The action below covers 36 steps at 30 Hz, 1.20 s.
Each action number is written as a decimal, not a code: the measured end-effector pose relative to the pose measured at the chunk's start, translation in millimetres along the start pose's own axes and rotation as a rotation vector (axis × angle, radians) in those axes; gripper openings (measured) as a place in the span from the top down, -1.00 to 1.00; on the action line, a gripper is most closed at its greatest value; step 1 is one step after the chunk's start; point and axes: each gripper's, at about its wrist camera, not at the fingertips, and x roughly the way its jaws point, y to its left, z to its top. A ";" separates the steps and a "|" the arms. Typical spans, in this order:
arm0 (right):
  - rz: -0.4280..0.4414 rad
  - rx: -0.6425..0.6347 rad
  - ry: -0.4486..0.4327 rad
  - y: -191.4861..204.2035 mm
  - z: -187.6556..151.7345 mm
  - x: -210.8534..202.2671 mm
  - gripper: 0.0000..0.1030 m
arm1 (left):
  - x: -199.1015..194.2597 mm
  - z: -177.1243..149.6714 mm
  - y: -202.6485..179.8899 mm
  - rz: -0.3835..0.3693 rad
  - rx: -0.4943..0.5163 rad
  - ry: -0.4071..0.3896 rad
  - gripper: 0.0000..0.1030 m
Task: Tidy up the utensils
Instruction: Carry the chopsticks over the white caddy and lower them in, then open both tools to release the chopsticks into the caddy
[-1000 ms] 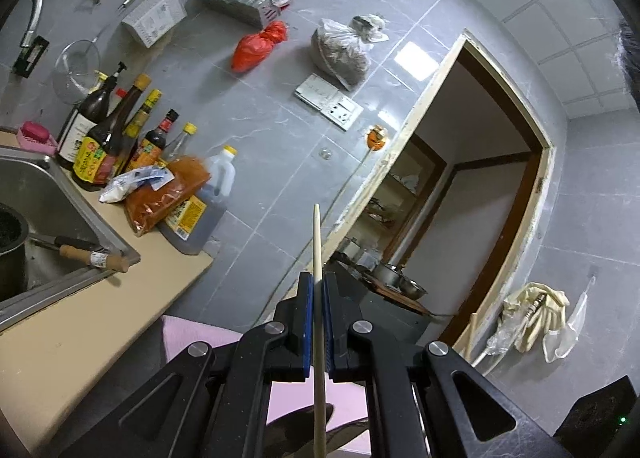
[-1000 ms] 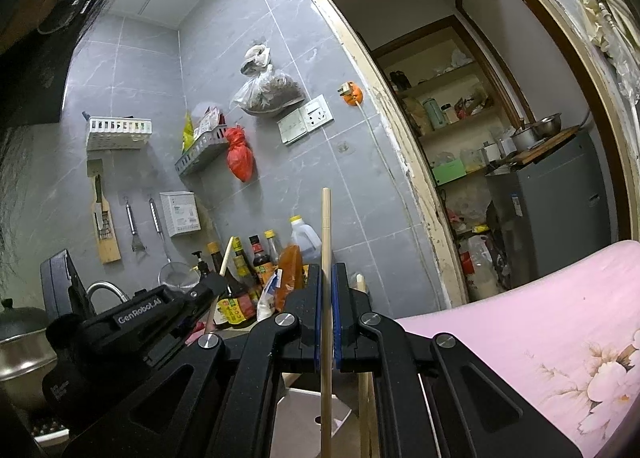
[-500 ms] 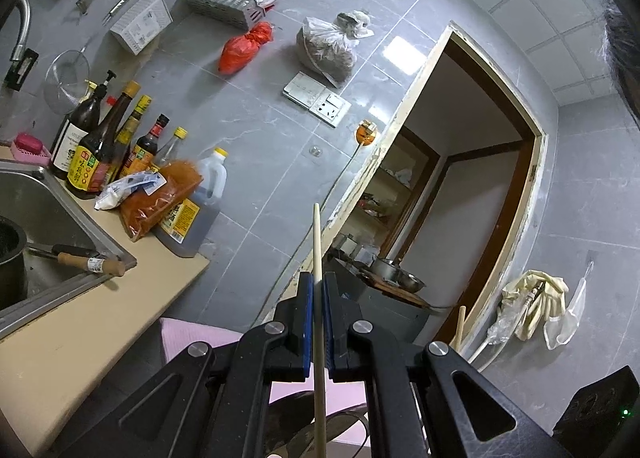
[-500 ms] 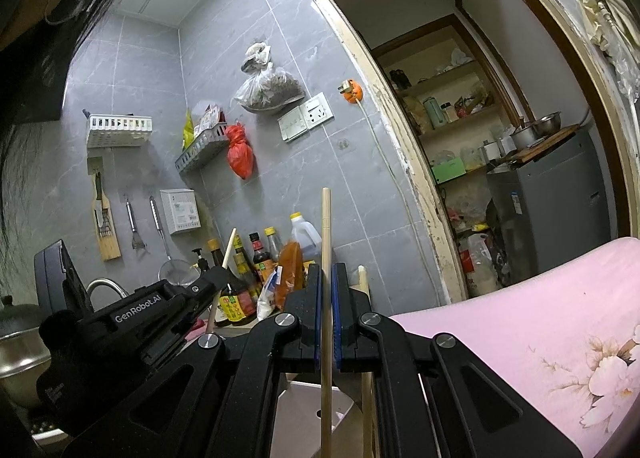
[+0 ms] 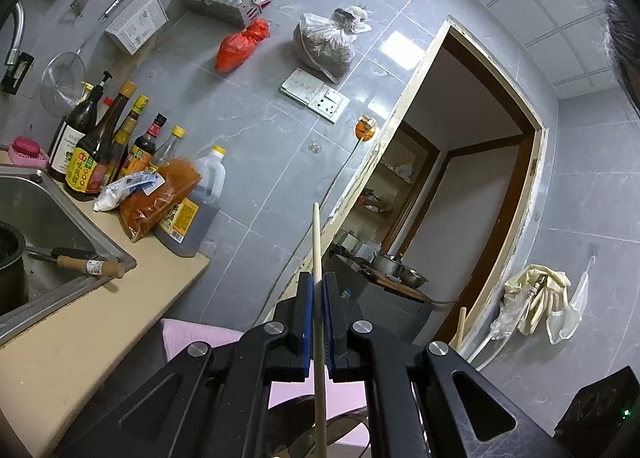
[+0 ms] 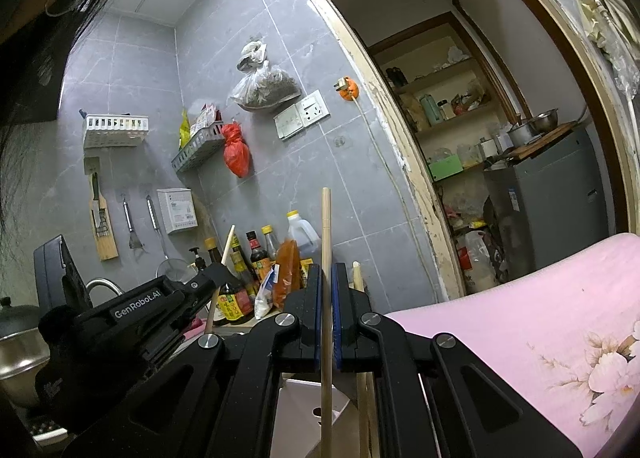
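Observation:
My left gripper (image 5: 316, 286) is shut on a pale wooden chopstick (image 5: 317, 242) that stands upright between its blue pads, high above the counter. My right gripper (image 6: 326, 278) is shut on a second wooden chopstick (image 6: 326, 226), also upright. Below the right gripper a white holder (image 6: 304, 402) shows, with another wooden stick (image 6: 360, 338) standing just right of the held one. The left gripper (image 6: 216, 274) shows at the left of the right wrist view with its stick. A further stick tip (image 5: 461, 326) shows at the right of the left wrist view.
A beige counter (image 5: 80, 334) holds a steel sink (image 5: 48, 218) with a dark pot and a wooden-handled tool. Sauce bottles (image 5: 104, 146), an oil jug (image 5: 192, 214) and an orange bag stand by the grey tiled wall. A pink flowered cloth (image 6: 540, 338) lies at right. A doorway opens beyond.
Both grippers stay shut on their chopsticks. The left wrist view has shifted slightly, dipping then returning. The left gripper has risen a little in the right wrist view.

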 end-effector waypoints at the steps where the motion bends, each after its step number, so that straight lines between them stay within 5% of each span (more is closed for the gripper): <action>1: 0.000 0.000 0.002 0.1 0.0 0.6 0.91 | -0.2 0.3 -0.2 0.002 0.001 0.002 0.90; 17: 0.028 -0.006 0.022 -1.0 -2.4 6.2 0.91 | 0.6 4.1 -3.6 0.011 0.015 0.001 0.90; 30: 0.025 -0.029 0.069 2.2 -0.9 -3.0 0.89 | -23.4 -2.7 -15.7 0.042 0.197 0.045 0.89; 34: 0.013 -0.033 0.090 4.9 0.2 -9.9 0.46 | -28.1 -3.1 -15.3 0.039 0.206 0.097 0.89; 36: 0.010 -0.024 0.107 4.8 1.1 -14.2 0.43 | -29.3 -3.8 -14.2 0.043 0.209 0.135 0.89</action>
